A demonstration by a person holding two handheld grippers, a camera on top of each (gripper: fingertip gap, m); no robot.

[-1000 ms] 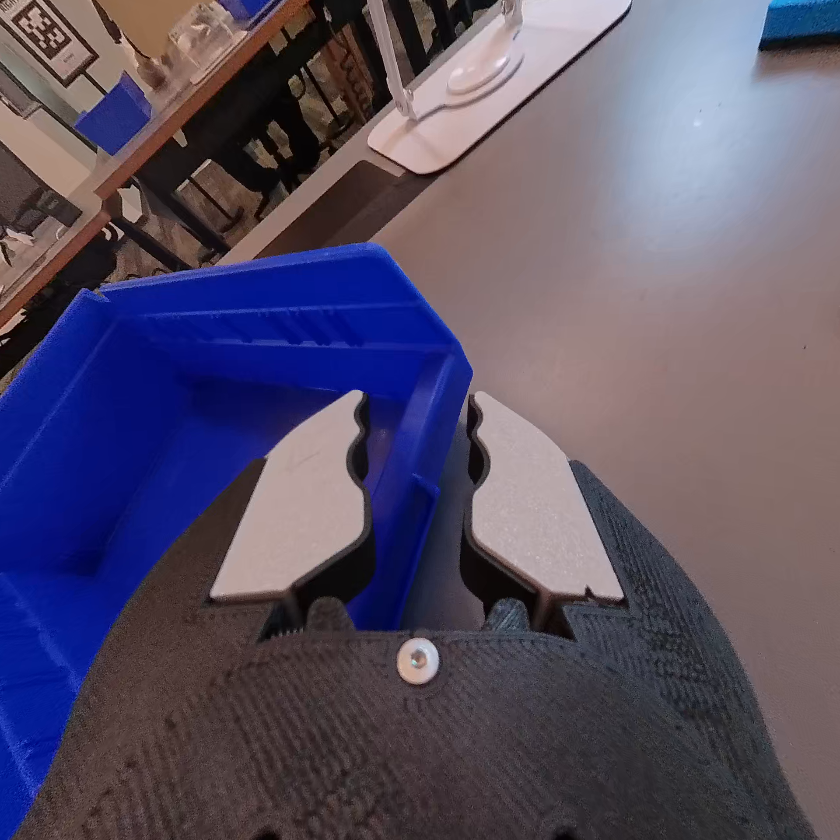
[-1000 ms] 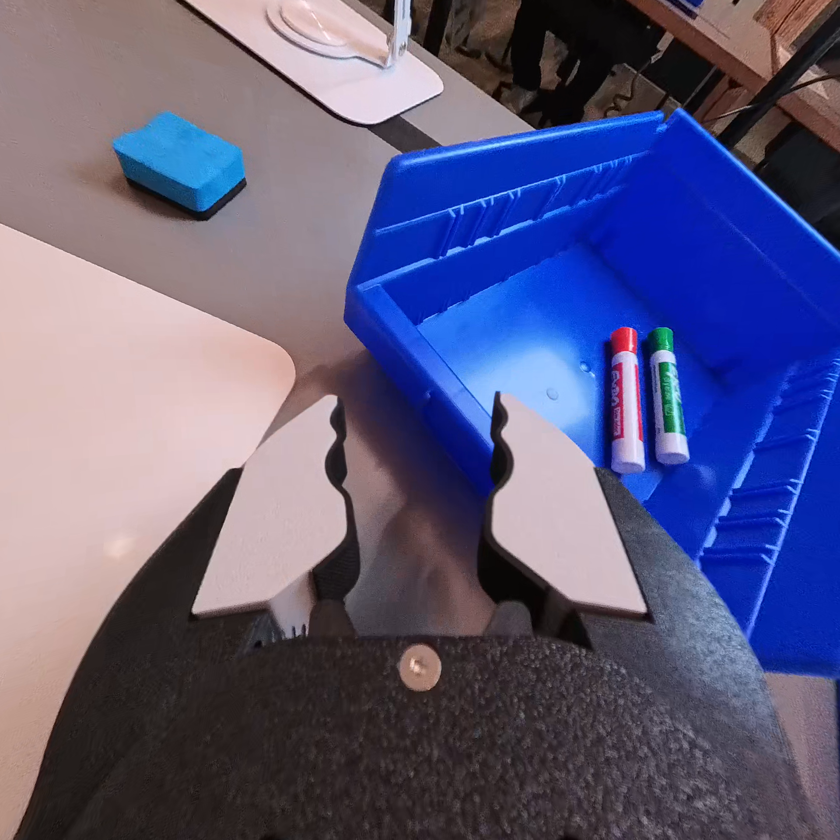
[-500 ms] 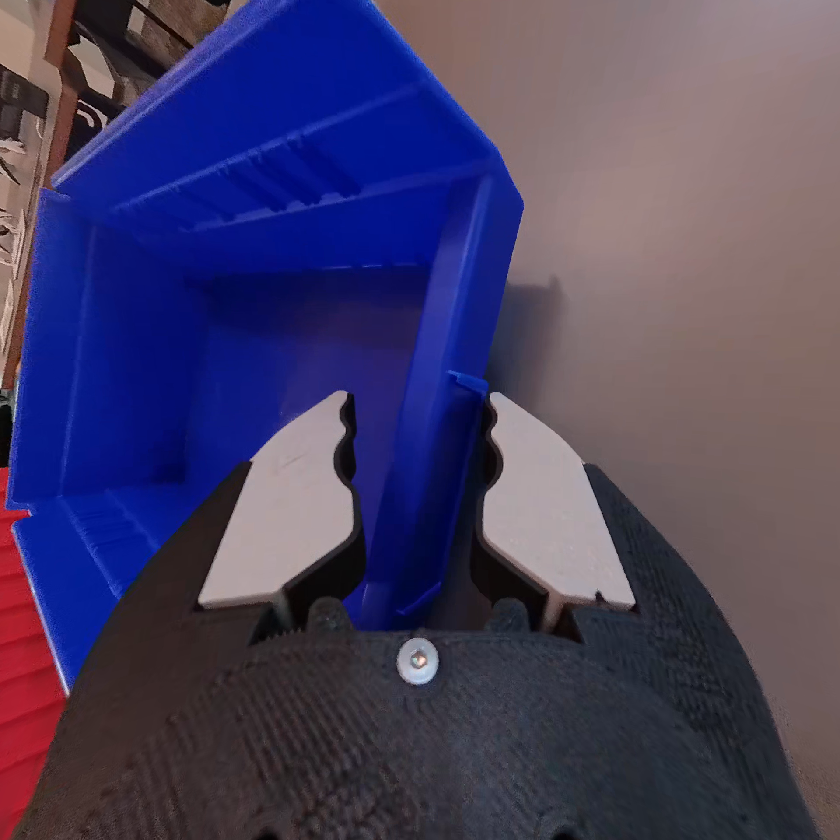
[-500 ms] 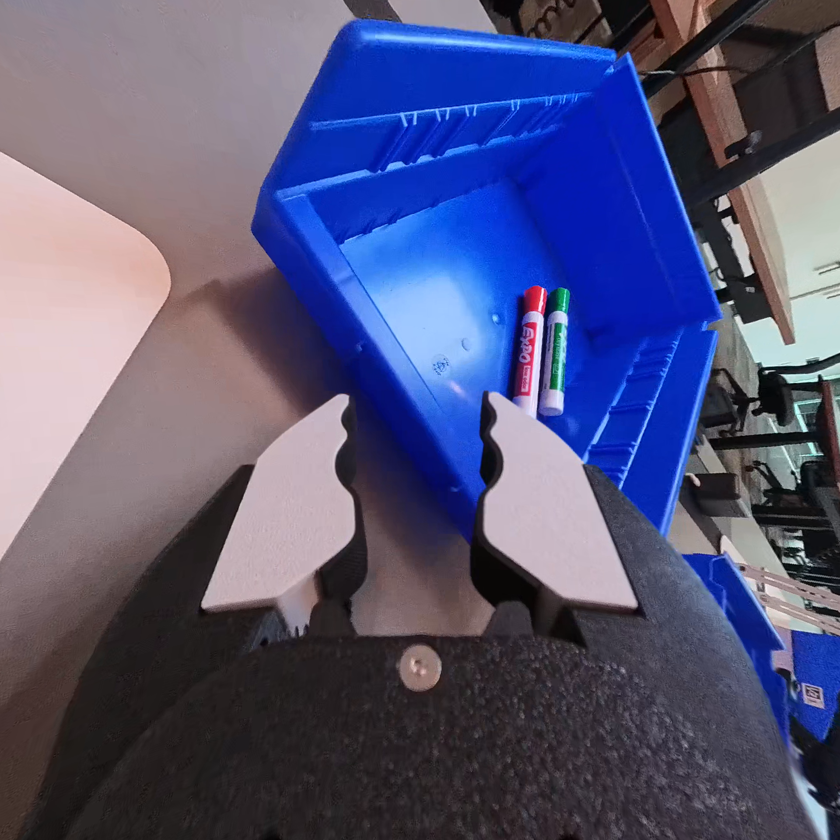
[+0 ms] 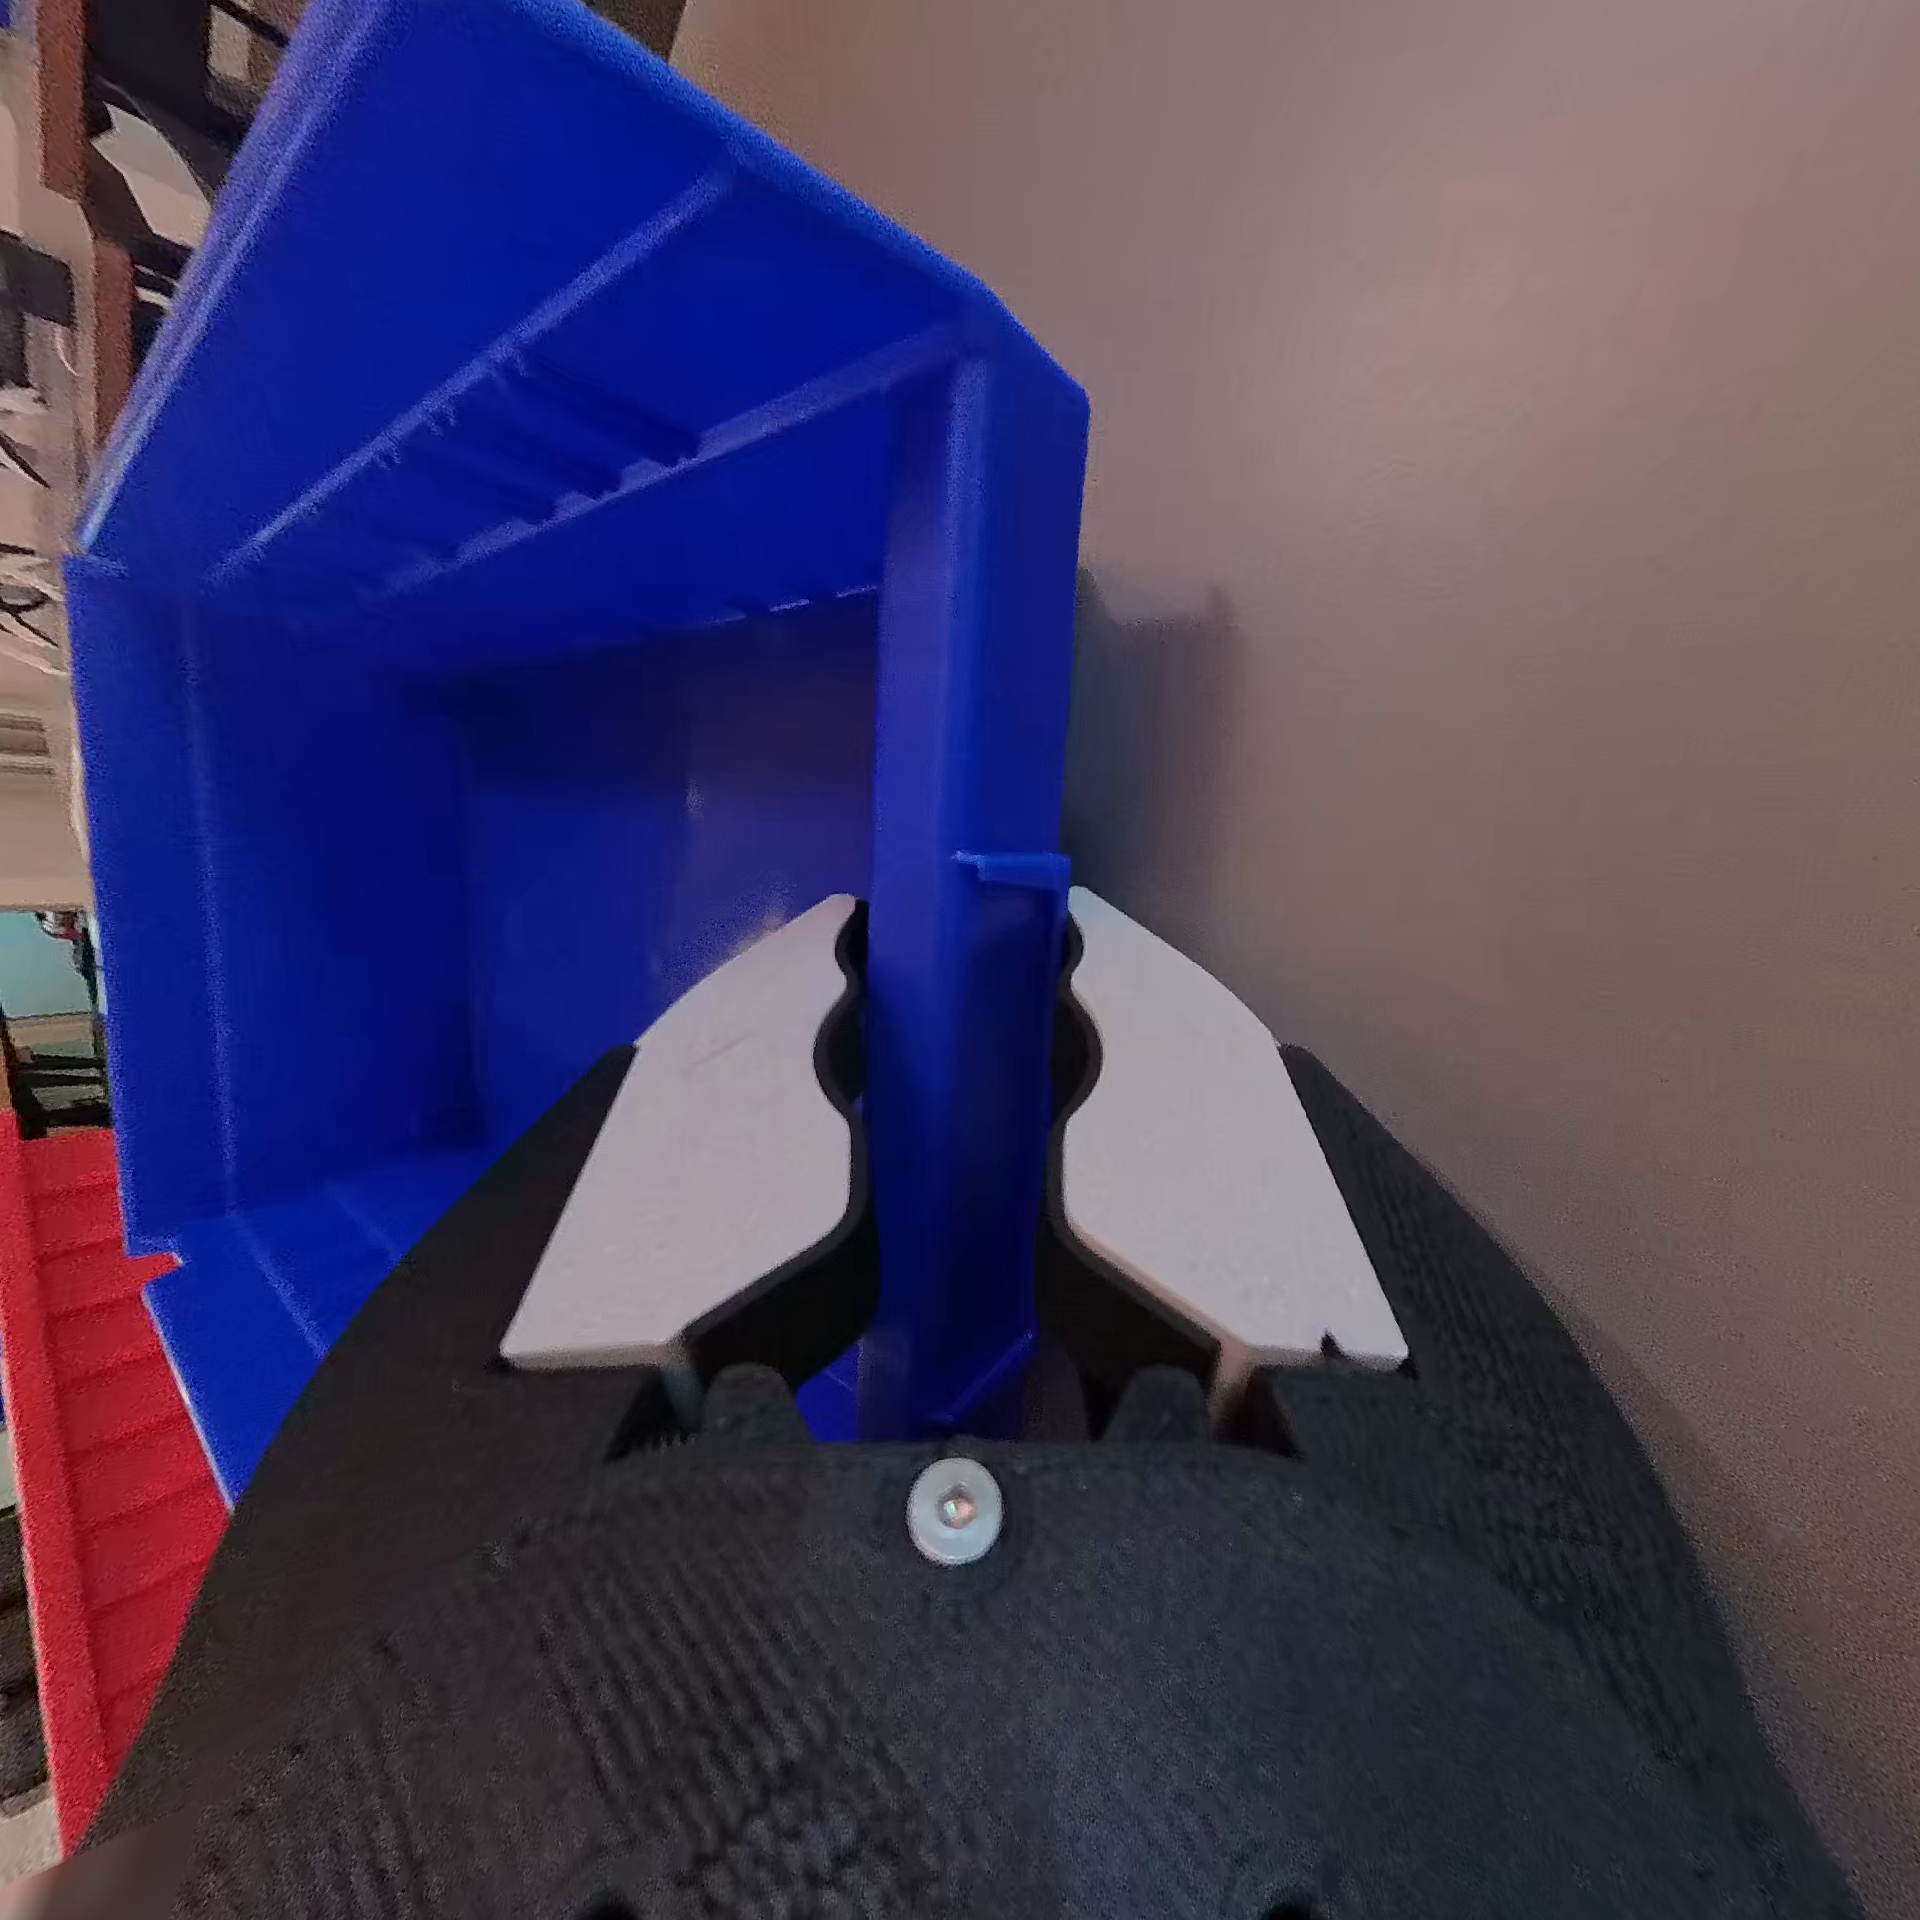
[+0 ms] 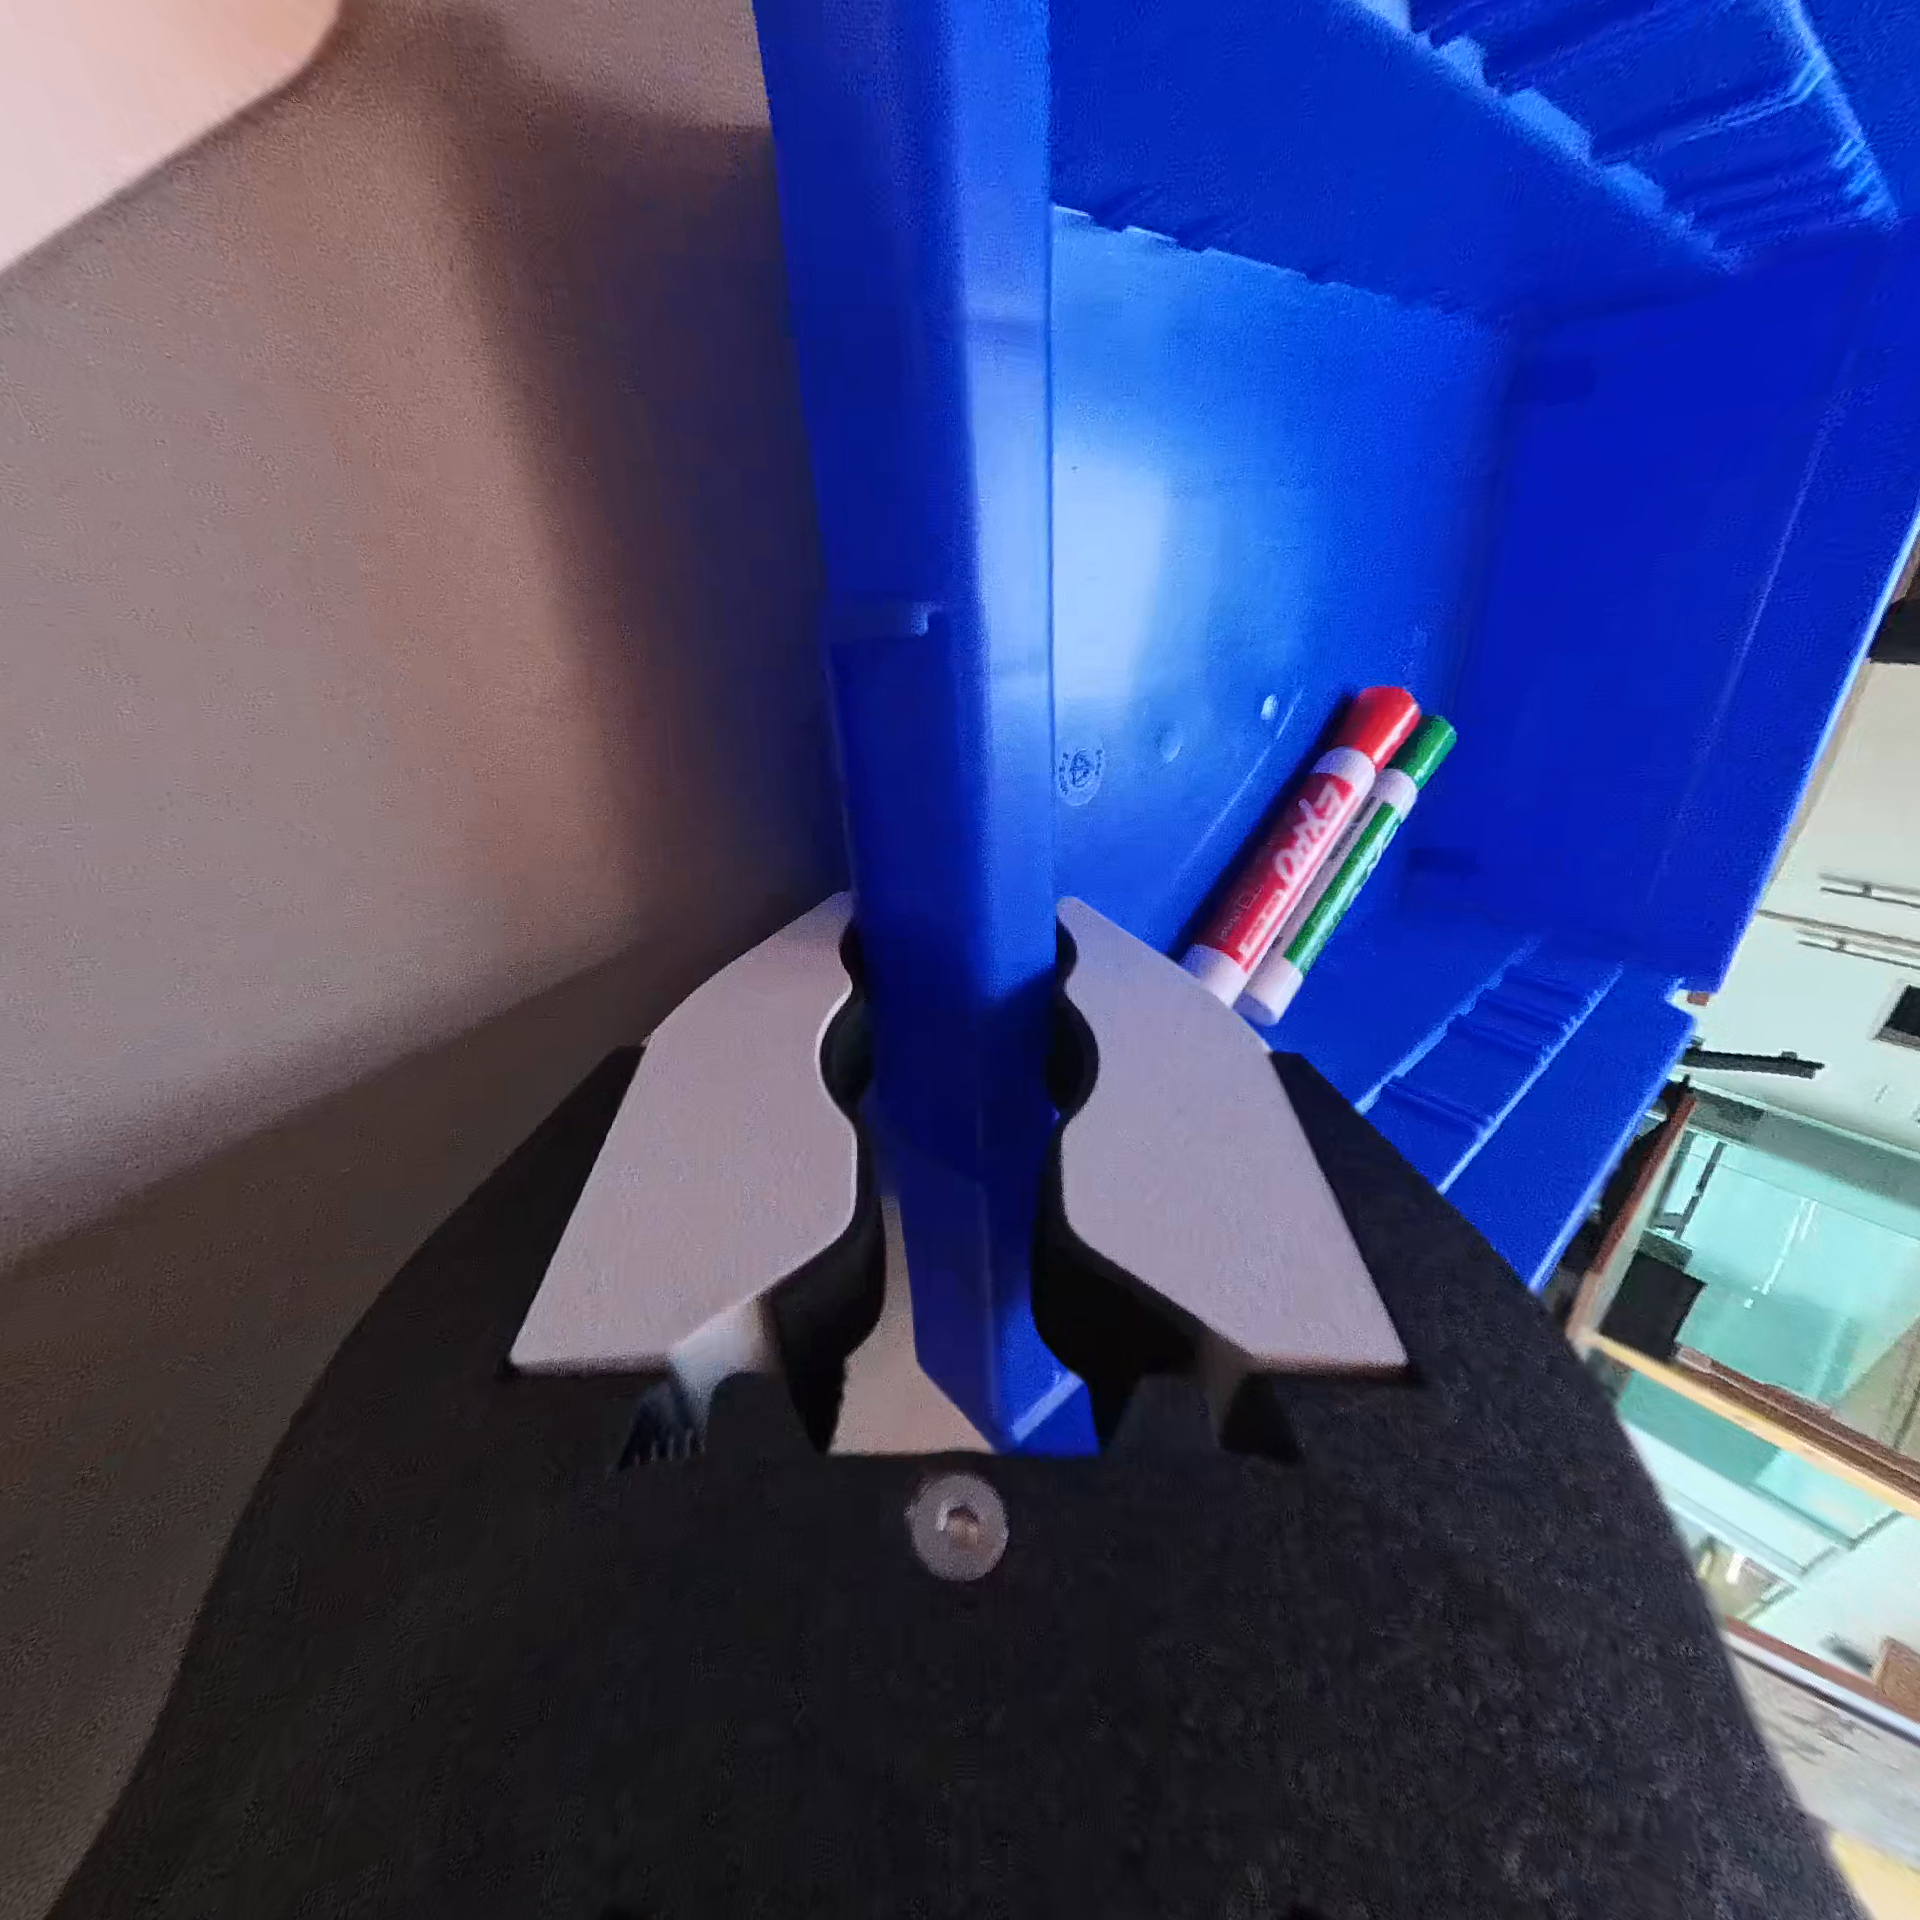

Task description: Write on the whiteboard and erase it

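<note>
Two grippers: both pinch the same blue plastic bin (image 5: 436,727), each on a side wall.
Left gripper (image 5: 961,904): squeezed tight on the bin wall, one finger inside, one outside.
Right gripper (image 6: 954,914): squeezed tight on the other wall, the same way.
Red-capped white marker (image 6: 1299,831): lies on the bin floor.
Green-capped white marker (image 6: 1356,862): touching the red one, side by side.
White flat whiteboard (image 6: 125,94): only a corner shows, top left, on the grey-brown table (image 6: 312,623).

The blue bin (image 6: 1299,436) runs off the frame's top, the marker (image 6: 1288,842) ends beside it hidden behind the right gripper (image 6: 956,935).
</note>
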